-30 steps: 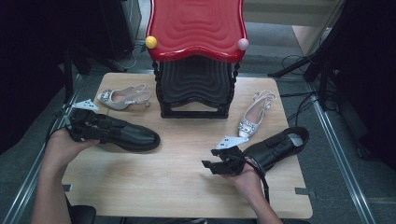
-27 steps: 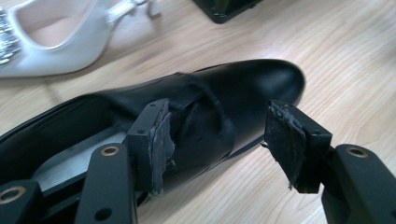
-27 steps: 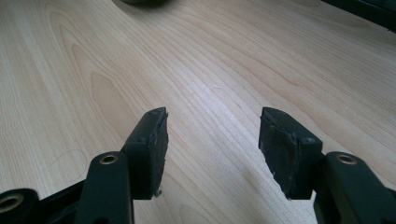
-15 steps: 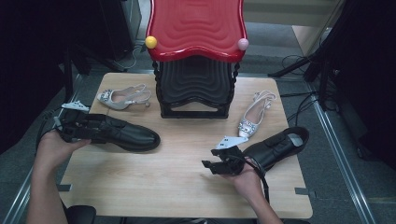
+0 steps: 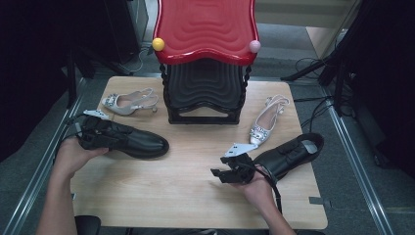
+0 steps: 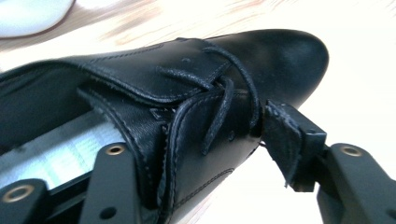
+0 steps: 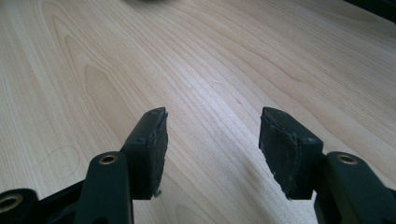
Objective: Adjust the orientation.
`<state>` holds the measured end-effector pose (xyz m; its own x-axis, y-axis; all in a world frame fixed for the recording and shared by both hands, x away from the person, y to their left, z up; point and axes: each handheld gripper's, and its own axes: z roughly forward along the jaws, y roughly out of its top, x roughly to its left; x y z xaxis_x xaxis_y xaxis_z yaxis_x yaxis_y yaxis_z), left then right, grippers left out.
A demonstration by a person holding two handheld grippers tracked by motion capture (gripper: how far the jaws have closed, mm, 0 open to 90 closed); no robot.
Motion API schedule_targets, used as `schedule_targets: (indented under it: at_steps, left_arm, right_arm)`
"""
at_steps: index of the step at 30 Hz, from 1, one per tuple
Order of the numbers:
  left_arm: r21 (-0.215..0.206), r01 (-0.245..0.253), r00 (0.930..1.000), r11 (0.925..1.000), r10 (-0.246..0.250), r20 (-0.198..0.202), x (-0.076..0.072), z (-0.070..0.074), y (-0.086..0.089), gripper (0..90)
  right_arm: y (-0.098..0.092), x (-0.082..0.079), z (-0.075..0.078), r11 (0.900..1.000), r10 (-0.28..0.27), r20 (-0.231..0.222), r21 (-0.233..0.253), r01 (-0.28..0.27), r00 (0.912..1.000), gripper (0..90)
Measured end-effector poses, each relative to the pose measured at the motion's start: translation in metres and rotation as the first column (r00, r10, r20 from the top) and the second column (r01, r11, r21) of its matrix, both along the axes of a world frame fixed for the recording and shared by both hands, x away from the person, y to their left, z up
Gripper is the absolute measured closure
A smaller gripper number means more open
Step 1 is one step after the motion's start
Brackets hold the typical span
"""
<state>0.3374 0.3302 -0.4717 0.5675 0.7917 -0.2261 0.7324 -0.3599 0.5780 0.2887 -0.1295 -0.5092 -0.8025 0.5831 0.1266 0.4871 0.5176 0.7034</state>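
A black lace-up shoe (image 5: 139,142) lies at the table's left, toe pointing right. My left gripper (image 5: 93,133) is at its heel end. In the left gripper view the jaws (image 6: 210,135) straddle the shoe's (image 6: 196,79) laced side: one jaw sits inside the opening and the other pad rests against the outer leather, spread wide. A second black shoe (image 5: 288,154) lies at the right. My right gripper (image 5: 220,175) hovers open just left of it, over bare wood (image 7: 212,140), with nothing between its jaws.
A red-topped black stand (image 5: 205,29) rises at the back centre of the wooden table (image 5: 186,196). One silver slingback heel (image 5: 127,100) lies back left and another (image 5: 266,120) is right of the stand. Metal rails run along both table sides.
My left hand shifted slightly left, then came back onto the shoe's heel end. The shoe, the right gripper and the other shoes have stayed put.
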Motion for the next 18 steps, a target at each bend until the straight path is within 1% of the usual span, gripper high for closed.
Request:
schedule_targets:
  at_steps: [1,2,4,5,6,8,10,12,13,15,17,18]
  left_arm:
    - [0.000,0.000,1.0000,1.0000,0.000,0.000,0.000,0.000,0.000,46.9]
    - [-0.026,-0.002,1.0000,0.9997,0.001,-0.010,0.000,0.001,-0.002,50.6]
    - [-0.062,-0.006,0.9994,0.9980,0.003,-0.034,0.001,0.003,-0.002,59.9]
    - [-0.062,-0.006,0.9994,0.9980,0.003,-0.034,0.001,0.003,-0.002,63.5]
    - [-0.075,-0.002,0.9991,0.9972,-0.002,-0.041,0.000,0.003,-0.003,63.5]
    - [-0.080,0.015,0.9989,0.9966,-0.019,-0.042,0.000,0.005,-0.006,67.8]
    - [-0.103,0.033,0.9980,0.9942,-0.038,-0.050,-0.001,0.010,-0.010,75.0]
    - [-0.105,0.037,0.9976,0.9938,-0.042,-0.054,-0.001,0.011,-0.012,77.5]
    - [-0.116,0.038,0.9977,0.9926,-0.044,-0.051,-0.002,0.013,-0.016,78.7]
    - [-0.112,0.034,0.9980,0.9932,-0.039,-0.049,-0.003,0.015,-0.019,80.0]
    - [-0.097,0.035,0.9986,0.9947,-0.039,-0.035,-0.005,0.020,-0.025,80.4]
    - [-0.105,0.033,0.9989,0.9939,-0.036,-0.030,-0.007,0.022,-0.027,80.4]
  right_arm:
    - [0.000,0.000,0.000,1.000,0.000,0.000,0.000,0.000,1.0000,43.0]
    - [0.000,0.000,0.000,1.000,0.001,-0.002,-0.001,-0.001,1.0000,42.9]
    - [0.000,-0.001,0.000,1.000,0.000,-0.001,-0.001,0.000,1.0000,42.9]
    - [0.000,-0.001,0.000,1.000,0.000,-0.001,-0.001,0.000,1.0000,42.9]
    - [0.000,0.000,0.001,1.000,0.000,0.000,0.000,0.000,1.0000,42.9]
    - [-0.001,0.000,0.001,1.000,-0.001,0.004,0.001,0.001,1.0000,42.9]
    - [-0.002,0.000,0.002,1.000,-0.003,0.007,0.005,0.003,1.0000,42.9]
    - [-0.002,0.000,0.002,1.000,-0.003,0.007,0.006,0.003,1.0000,42.8]
    - [-0.002,0.000,0.002,1.000,-0.005,0.007,0.009,0.005,1.0000,42.7]
    - [-0.002,0.001,0.003,1.000,-0.003,0.012,0.013,0.003,0.9999,42.5]
    - [-0.002,0.001,0.004,1.000,-0.002,0.014,0.015,0.001,0.9999,42.4]
    - [-0.002,0.002,0.004,1.000,-0.001,0.014,0.017,0.001,0.9999,42.2]
